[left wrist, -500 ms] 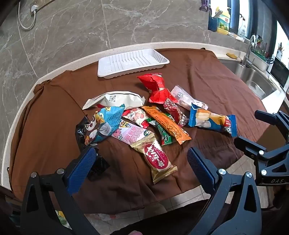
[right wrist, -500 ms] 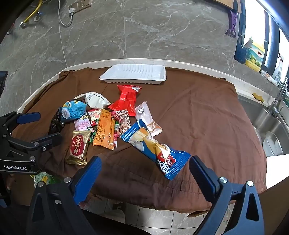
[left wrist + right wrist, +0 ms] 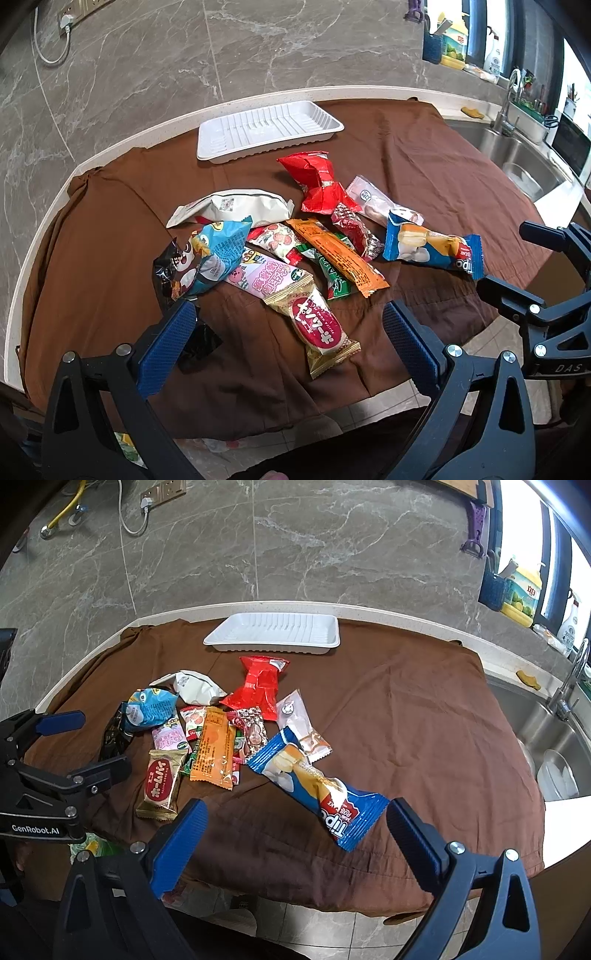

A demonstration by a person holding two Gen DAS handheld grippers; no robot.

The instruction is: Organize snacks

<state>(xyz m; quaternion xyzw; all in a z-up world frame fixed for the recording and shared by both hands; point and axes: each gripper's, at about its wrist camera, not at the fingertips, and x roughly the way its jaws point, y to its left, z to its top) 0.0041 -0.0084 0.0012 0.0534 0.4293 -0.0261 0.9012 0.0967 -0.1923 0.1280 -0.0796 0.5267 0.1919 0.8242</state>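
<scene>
Not started: snacks piled mid-tabletop, tray empty behind them. Both my grippers, left and right, spread wide, holding nothing. Next, probably: right drops onto blue pack, pinches, carries to tray.

A rounded, pale-edged counter carries a rumpled brown cloth that covers most of its top and hangs over the near edge. At the far side of the cloth sits a white ribbed tray with nothing in it, and nearer lies a loose heap of snack packets: a red bag, a white pouch, a light-blue bag, an orange bar and a gold-wrapped cake (several overlap one another). A blue Tipo packet lies at the right of the heap.
</scene>
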